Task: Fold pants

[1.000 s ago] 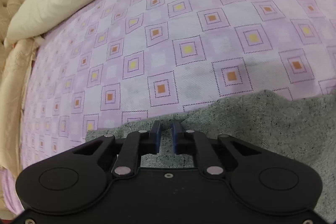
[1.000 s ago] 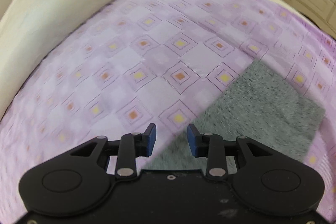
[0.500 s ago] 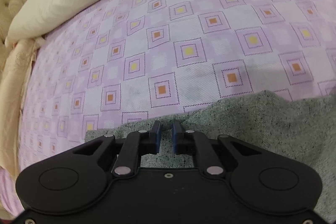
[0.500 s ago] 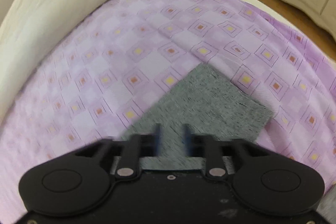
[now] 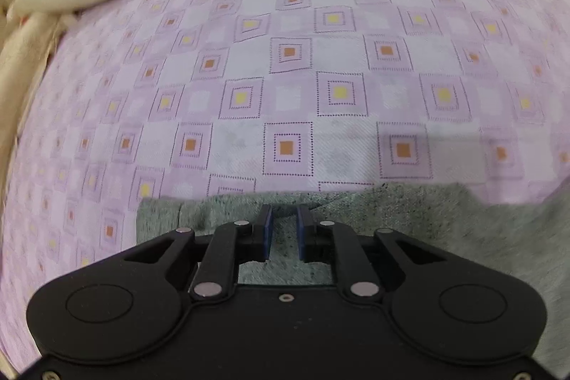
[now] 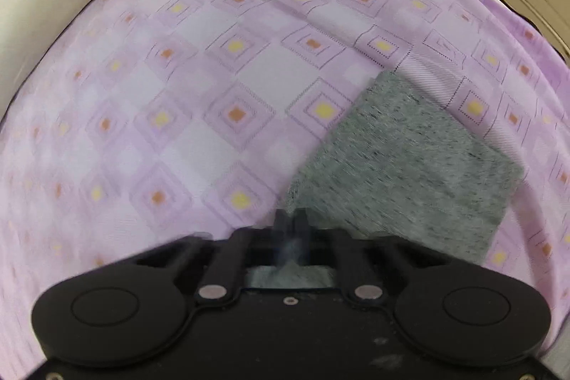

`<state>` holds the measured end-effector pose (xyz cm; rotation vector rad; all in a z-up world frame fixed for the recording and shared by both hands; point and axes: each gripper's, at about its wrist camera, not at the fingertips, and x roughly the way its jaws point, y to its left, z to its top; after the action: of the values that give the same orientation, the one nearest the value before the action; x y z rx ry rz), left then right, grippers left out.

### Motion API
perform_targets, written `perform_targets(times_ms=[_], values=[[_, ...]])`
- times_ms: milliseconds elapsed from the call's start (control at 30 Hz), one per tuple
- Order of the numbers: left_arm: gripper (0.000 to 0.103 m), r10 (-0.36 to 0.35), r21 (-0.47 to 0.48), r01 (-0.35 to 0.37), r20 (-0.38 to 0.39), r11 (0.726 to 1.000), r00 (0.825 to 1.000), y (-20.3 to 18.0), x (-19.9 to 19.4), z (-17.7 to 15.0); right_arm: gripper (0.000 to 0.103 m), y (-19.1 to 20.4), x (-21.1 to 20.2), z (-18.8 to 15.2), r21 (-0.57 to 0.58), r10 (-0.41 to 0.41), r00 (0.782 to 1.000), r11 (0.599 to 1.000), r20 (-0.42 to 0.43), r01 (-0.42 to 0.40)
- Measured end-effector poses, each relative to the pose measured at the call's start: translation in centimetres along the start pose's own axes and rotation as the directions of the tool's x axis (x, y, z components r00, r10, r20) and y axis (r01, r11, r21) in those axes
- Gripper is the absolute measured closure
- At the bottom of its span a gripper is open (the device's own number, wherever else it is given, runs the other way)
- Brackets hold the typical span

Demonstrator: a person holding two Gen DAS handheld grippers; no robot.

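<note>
My right gripper (image 6: 292, 219) has just clamped onto the grey pants (image 6: 409, 162). My left gripper (image 5: 284, 227), jaws just easing apart, hovers over them on the lilac bedsheet (image 5: 285, 77).

Speckled grey pants (image 6: 402, 166) on lilac square-patterned sheet (image 5: 320, 66).

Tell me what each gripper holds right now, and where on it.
Right gripper: just closed on the grey pants, pinching their near left edge. Left gripper: jaws just opened slightly over the pants' edge; no clear grip.
</note>
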<state>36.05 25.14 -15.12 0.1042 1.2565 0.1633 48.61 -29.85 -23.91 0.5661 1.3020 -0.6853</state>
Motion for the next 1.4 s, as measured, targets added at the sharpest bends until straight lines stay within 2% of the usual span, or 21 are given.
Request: perform_targets(times_ms=[100,200,267,400,567,667,733,800,833,933,967,1033,1067,1100,1133,1167,1267,1400], values=[[0.063,-0.146,-0.098,0.147,0.014,0.984,0.989,0.8,-2.0,0.5,0.099,-3.1,-2.5,-1.0,0.024,0.047,0.999,0.999,0.026,-0.048],[0.048,-0.191,-0.113,0.193,0.034,0.975,0.981,0.1,-3.6,1.4,0.099,-6.1,-4.3,-2.4,0.046,0.062,0.997,0.997,0.038,-0.064],[0.048,-0.21,-0.12,0.212,0.029,0.97,0.977,-0.6,-3.9,2.3,0.099,-7.9,-4.5,-3.2,0.068,0.071,0.997,0.995,0.036,-0.073],[0.047,-0.269,-0.188,0.255,-0.05,0.948,0.962,-1.8,-2.9,3.9,0.099,-9.7,-4.4,-4.5,0.094,0.079,0.997,0.992,0.018,-0.08],[0.047,-0.268,-0.264,0.209,-0.213,0.942,0.939,-3.5,0.1,5.3,0.099,-9.5,-4.3,-4.8,0.099,0.09,0.996,0.991,0.026,-0.092],[0.047,-0.21,-0.23,0.147,-0.281,0.962,0.937,-5.3,1.3,5.4,0.099,-9.4,-4.3,-4.5,0.088,0.099,0.995,0.991,0.03,-0.102],[0.043,-0.184,-0.215,0.117,-0.323,0.97,0.928,-6.3,2.1,5.4,0.099,-9.5,-4.4,-4.5,0.087,0.108,0.994,0.99,0.033,-0.11],[0.035,-0.177,-0.211,0.102,-0.374,0.972,0.91,-7.3,3.0,5.2,0.099,-9.6,-4.6,-4.4,0.089,0.116,0.993,0.989,0.034,-0.118],[0.034,-0.165,-0.206,0.088,-0.392,0.975,0.905,-7.8,3.4,5.0,0.099,-9.6,-4.6,-4.5,0.088,0.119,0.992,0.989,0.032,-0.121],[0.03,-0.126,-0.216,0.04,-0.404,0.976,0.906,-8.7,3.8,4.9,0.099,-9.8,-4.7,-4.7,0.076,0.125,0.992,0.989,0.032,-0.127],[0.031,-0.122,-0.228,0.029,-0.408,0.973,0.905,-8.8,3.9,5.0,0.099,-9.8,-4.7,-4.8,0.073,0.126,0.991,0.989,0.032,-0.129],[0.041,-0.122,-0.246,0.024,-0.392,0.969,0.912,-8.8,3.8,5.0,0.099,-9.9,-4.7,-4.9,0.071,0.134,0.99,0.988,0.034,-0.136],[0.056,-0.107,-0.244,0.013,-0.377,0.97,0.92,-8.7,3.5,5.1,0.099,-10.0,-4.8,-5.0,0.071,0.14,0.99,0.987,0.036,-0.142],[0.085,-0.08,-0.23,-0.004,-0.356,0.973,0.931,-8.5,2.9,5.0,0.099,-10.1,-4.9,-5.0,0.073,0.146,0.989,0.986,0.037,-0.148],[0.095,-0.064,-0.213,-0.01,-0.335,0.977,0.94,-8.4,2.3,4.9,0.099,-10.2,-5.1,-5.1,0.077,0.156,0.987,0.984,0.038,-0.159],[0.102,-0.077,-0.208,0.013,-0.305,0.978,0.949,-8.0,1.6,4.6,0.099,-10.4,-5.4,-5.1,0.08,0.167,0.985,0.982,0.042,-0.17],[0.102,-0.127,-0.244,0.07,-0.228,0.967,0.965,-6.5,-1.2,3.3,0.099,-10.9,-7.0,-5.2,0.064,0.206,0.977,0.976,0.058,-0.21],[0.102,-0.137,-0.244,0.103,-0.125,0.964,0.983,-4.7,-5.6,0.8,0.099,-12.3,-9.4,-5.8,0.054,0.259,0.963,0.963,0.077,-0.264]])
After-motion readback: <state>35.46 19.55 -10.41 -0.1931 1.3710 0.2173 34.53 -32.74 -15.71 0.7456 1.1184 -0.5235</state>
